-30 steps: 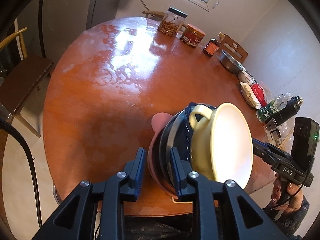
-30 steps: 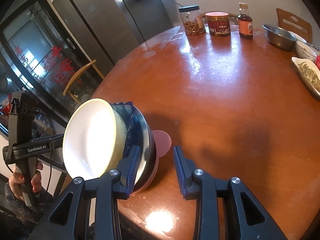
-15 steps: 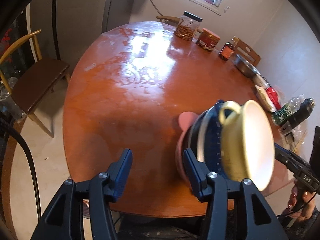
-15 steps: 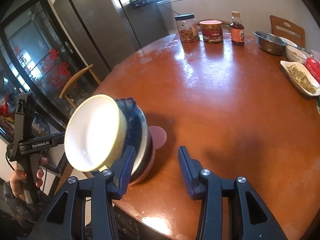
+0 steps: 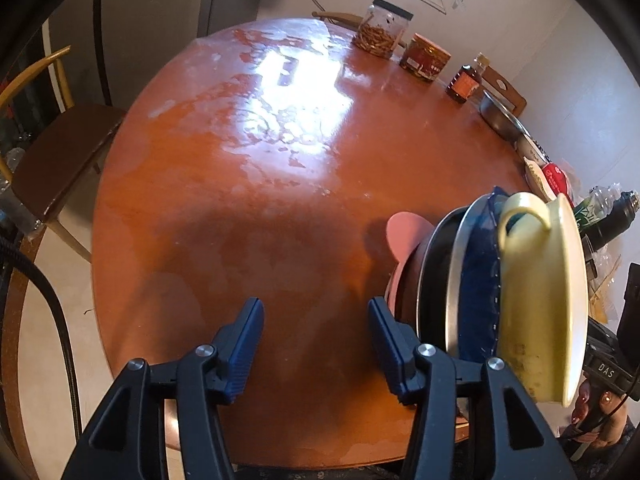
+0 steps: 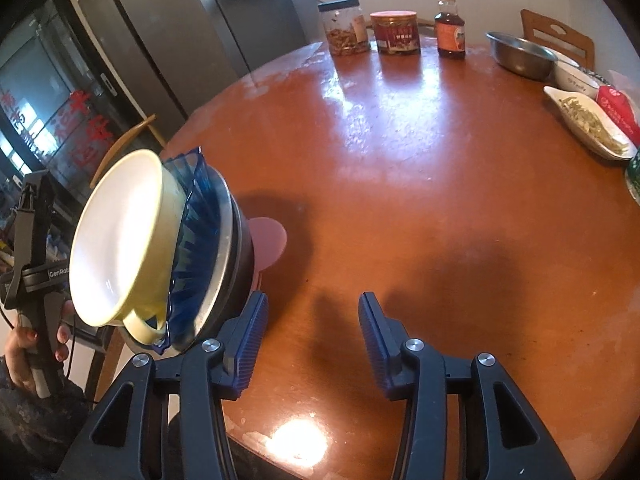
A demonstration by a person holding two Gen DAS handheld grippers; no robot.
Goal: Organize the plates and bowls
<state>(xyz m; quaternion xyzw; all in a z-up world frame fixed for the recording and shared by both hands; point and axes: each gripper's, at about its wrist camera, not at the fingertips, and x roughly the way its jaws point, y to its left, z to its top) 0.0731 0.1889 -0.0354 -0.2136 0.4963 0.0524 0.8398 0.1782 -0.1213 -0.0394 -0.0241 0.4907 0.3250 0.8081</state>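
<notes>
A stack of dishes stands near the front edge of the round wooden table [image 5: 260, 200]. At its bottom is a pink plate [image 5: 404, 228] [image 6: 268, 236], then a dark bowl [image 5: 432, 272], a steel plate, a blue glass plate [image 5: 478, 280] [image 6: 200, 208] and, on top, a yellow bowl with a handle [image 5: 536, 300] [image 6: 120, 232]. My left gripper [image 5: 315, 308] is open over bare table, and the stack lies just beyond its right finger. My right gripper [image 6: 313, 304] is open too, with the stack just past its left finger. Neither holds anything.
Two jars [image 6: 344, 28] [image 6: 396, 32], a sauce bottle [image 6: 450, 26], a steel bowl [image 6: 520, 54] and a white dish of food [image 6: 588, 124] line the far and right rim. A chair [image 5: 60, 160] stands at the left. A person's hand [image 6: 24, 344] grips the left handle.
Both grippers' jaws have spread wide and come off the stack's rim. Both hands have sunk a little toward the table. The stack now stands beside each gripper, not between its fingers.
</notes>
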